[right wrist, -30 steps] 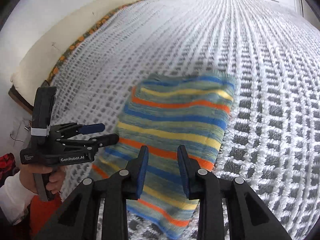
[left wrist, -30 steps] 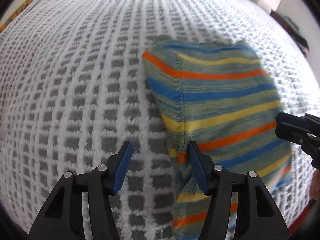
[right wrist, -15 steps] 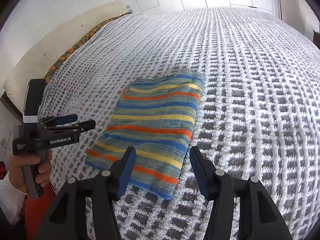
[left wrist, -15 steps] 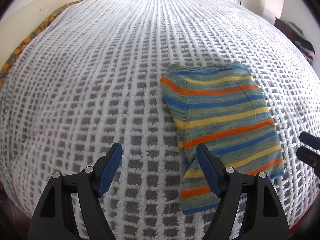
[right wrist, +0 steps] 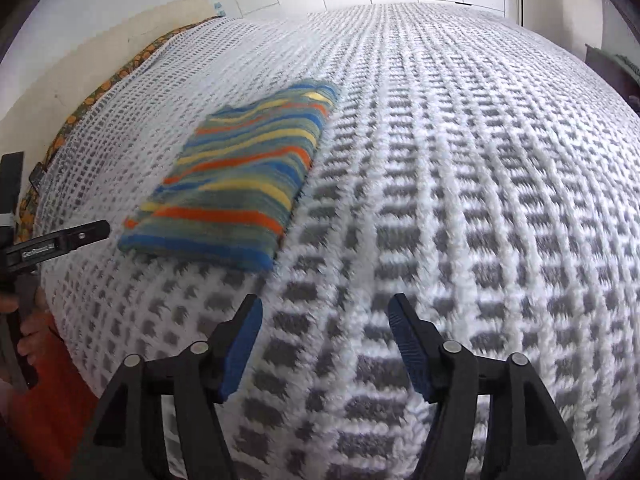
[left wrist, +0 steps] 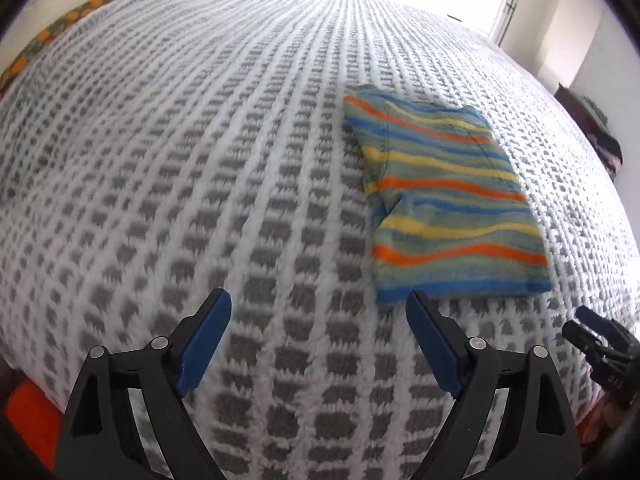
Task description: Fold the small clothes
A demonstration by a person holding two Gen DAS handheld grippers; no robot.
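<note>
left wrist: angled down over bedspread (left wrist: 200,160) | right wrist: likewise | shared: striped garment (left wrist: 444,200)

Blue-orange-yellow striped garment (left wrist: 444,196) on white-grey checked bedspread (left wrist: 200,160).

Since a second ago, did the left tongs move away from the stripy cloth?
Yes. The left tongs backed off the cloth, opening as they went; both now stand over bare blanket, nothing between them.
</note>
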